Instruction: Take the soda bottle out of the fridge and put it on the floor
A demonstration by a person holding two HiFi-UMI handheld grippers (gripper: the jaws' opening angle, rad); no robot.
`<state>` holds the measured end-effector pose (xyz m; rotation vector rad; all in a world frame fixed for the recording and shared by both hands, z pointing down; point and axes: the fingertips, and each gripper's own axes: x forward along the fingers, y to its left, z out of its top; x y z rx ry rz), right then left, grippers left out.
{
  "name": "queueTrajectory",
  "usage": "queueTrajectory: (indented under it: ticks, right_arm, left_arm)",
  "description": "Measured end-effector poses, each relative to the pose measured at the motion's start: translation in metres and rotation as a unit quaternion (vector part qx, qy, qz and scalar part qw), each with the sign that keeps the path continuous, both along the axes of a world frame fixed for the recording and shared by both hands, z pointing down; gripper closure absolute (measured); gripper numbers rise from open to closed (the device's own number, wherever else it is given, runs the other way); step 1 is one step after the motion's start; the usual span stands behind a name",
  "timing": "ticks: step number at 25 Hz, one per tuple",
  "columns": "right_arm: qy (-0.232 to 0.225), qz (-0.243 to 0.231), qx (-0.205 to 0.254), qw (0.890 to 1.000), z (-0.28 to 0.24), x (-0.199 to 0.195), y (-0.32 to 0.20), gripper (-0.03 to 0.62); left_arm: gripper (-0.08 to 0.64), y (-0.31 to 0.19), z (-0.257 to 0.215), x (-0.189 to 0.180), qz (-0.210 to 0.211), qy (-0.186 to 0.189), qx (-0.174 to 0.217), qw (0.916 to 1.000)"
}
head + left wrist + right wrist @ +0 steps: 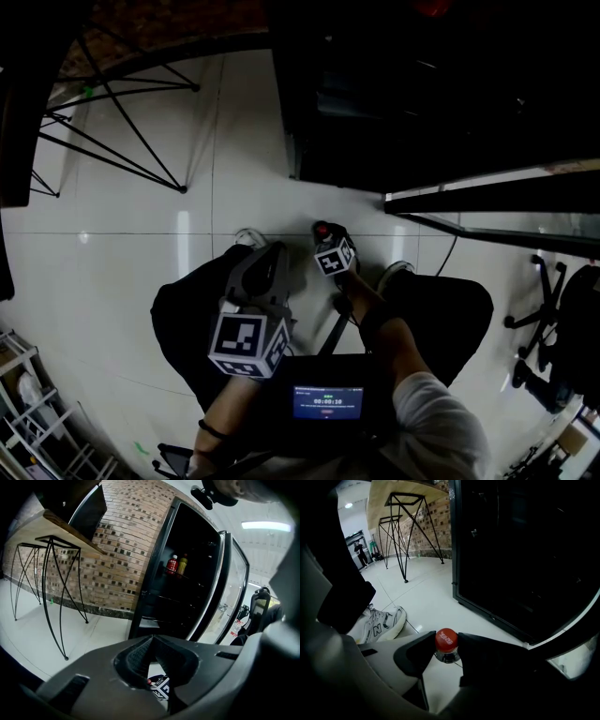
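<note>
My right gripper (pixel 446 645) is shut on the soda bottle (pixel 446 640). Its two jaws press on either side of the red cap and the clear neck below it. The bottle hangs upright over the white tiled floor (pixel 426 599), in front of the open black fridge (pixel 520 559). Its base is hidden, so I cannot tell if it touches the floor. In the head view the red cap (pixel 322 229) shows just past the right gripper (pixel 325 240). My left gripper (pixel 269 253) is held lower left of it. Its jaws (pixel 152 640) meet with nothing between them.
Two more bottles, one red (pixel 172 565) and one yellow (pixel 182 565), stand on a fridge shelf beside the open glass door (pixel 233 588). A white shoe (pixel 385 622) rests left of the bottle. A black-legged table (pixel 399 531) stands by the brick wall. A person (pixel 360 552) stands far off.
</note>
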<state>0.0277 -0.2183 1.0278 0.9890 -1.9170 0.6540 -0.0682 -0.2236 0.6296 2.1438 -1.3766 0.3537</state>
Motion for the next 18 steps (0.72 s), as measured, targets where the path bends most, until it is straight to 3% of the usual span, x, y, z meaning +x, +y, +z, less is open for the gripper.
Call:
queueTrajectory:
  ticks: [10,14,18]
  right_arm:
    - [-0.014,-0.002,-0.006,1.000,-0.016,0.000,0.000,0.350]
    - [-0.026,0.014,0.022,0.999,-0.064,0.007,-0.013,0.336]
    - [-0.059,0.063,0.055,0.995,-0.127,0.029,-0.033,0.336]
  left_arm:
    - [0.558,0.003,-0.010,-0.002,-0.004,0.001,0.011,0.9999]
    - [0.558,0.001,-0.020,-0.007,-0.010,0.001,0.024,0.9997]
    - [0.558,0.003,-0.038,-0.009,-0.016,0.000,0.039,0.9991]
